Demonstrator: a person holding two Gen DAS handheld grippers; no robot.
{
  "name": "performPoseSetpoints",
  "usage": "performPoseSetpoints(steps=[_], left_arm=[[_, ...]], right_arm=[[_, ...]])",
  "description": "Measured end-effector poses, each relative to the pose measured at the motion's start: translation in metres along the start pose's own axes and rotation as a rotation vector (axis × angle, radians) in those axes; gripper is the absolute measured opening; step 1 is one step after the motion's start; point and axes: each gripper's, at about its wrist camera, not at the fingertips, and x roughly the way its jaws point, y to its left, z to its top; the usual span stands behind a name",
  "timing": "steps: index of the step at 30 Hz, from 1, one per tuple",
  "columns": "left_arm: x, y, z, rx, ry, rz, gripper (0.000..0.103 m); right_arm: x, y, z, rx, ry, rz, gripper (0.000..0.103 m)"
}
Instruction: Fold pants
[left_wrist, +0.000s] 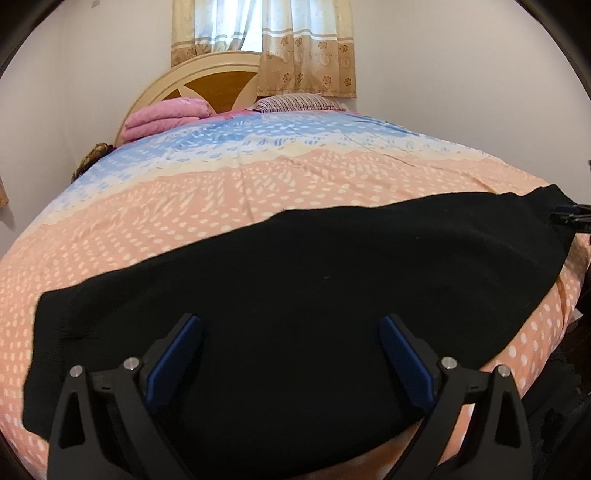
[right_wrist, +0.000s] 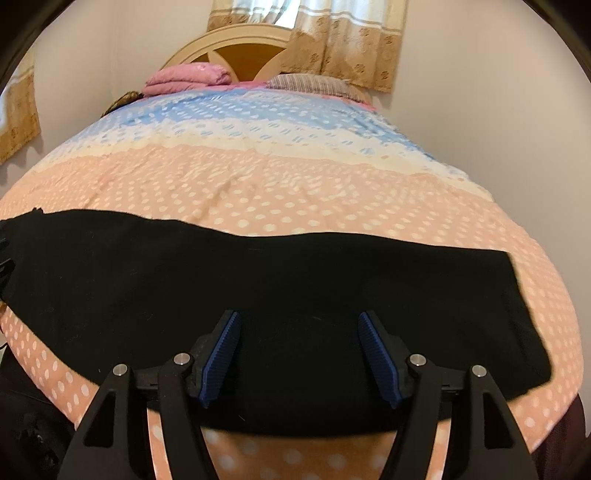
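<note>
Black pants (left_wrist: 295, 266) lie flat in a long band across the near part of a bed with a peach, dotted cover (left_wrist: 258, 184). My left gripper (left_wrist: 289, 319) hovers over the left part of the pants, its blue pads wide apart with nothing pinched between them. In the right wrist view the same pants (right_wrist: 258, 273) stretch from the left edge to the right. My right gripper (right_wrist: 298, 314) stands open above their near edge, pads apart and clear of the cloth. A dark part of the right gripper (left_wrist: 569, 218) shows at the pants' far right end.
A folded pink blanket (left_wrist: 166, 114) and a striped pillow (left_wrist: 295, 102) lie at the head of the bed by the wooden headboard (left_wrist: 207, 79). A beige curtain (left_wrist: 306, 48) hangs behind. The bed's near edge (right_wrist: 295, 454) drops off just below the pants.
</note>
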Motion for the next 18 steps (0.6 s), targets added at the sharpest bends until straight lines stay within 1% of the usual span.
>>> performPoseSetpoints(steps=[3,5,6,8,11,13,15,16,17,18], left_arm=[[-0.007,0.016,-0.003,-0.009,-0.004,0.035,0.1],[-0.013,0.034,-0.006,-0.023,-0.015,0.087,0.1],[-0.016,0.041,-0.007,-0.033,-0.019,0.106,0.1],[-0.021,0.062,-0.011,-0.078,-0.024,0.147,0.1],[-0.026,0.094,-0.02,-0.164,-0.029,0.21,0.1],[-0.027,0.105,-0.024,-0.197,-0.033,0.225,0.1],[-0.026,0.112,-0.028,-0.206,-0.028,0.255,0.1],[-0.025,0.114,-0.029,-0.208,-0.028,0.262,0.1],[-0.023,0.115,-0.03,-0.212,-0.028,0.264,0.1],[-0.021,0.116,-0.032,-0.217,-0.023,0.263,0.1]], right_arm=[[-0.024,-0.033,-0.008,0.082,-0.054,-0.015,0.068],[-0.043,-0.07,-0.017,0.214,-0.1,0.001,0.068],[-0.051,-0.093,-0.024,0.309,-0.118,0.025,0.068],[-0.06,-0.13,-0.035,0.456,-0.139,0.055,0.068],[-0.06,-0.17,-0.051,0.598,-0.13,0.068,0.068],[-0.054,-0.181,-0.058,0.648,-0.124,0.106,0.068],[-0.046,-0.183,-0.062,0.674,-0.12,0.16,0.063],[-0.04,-0.183,-0.062,0.686,-0.116,0.198,0.058],[-0.033,-0.181,-0.063,0.696,-0.105,0.22,0.056],[-0.03,-0.18,-0.064,0.697,-0.109,0.223,0.056]])
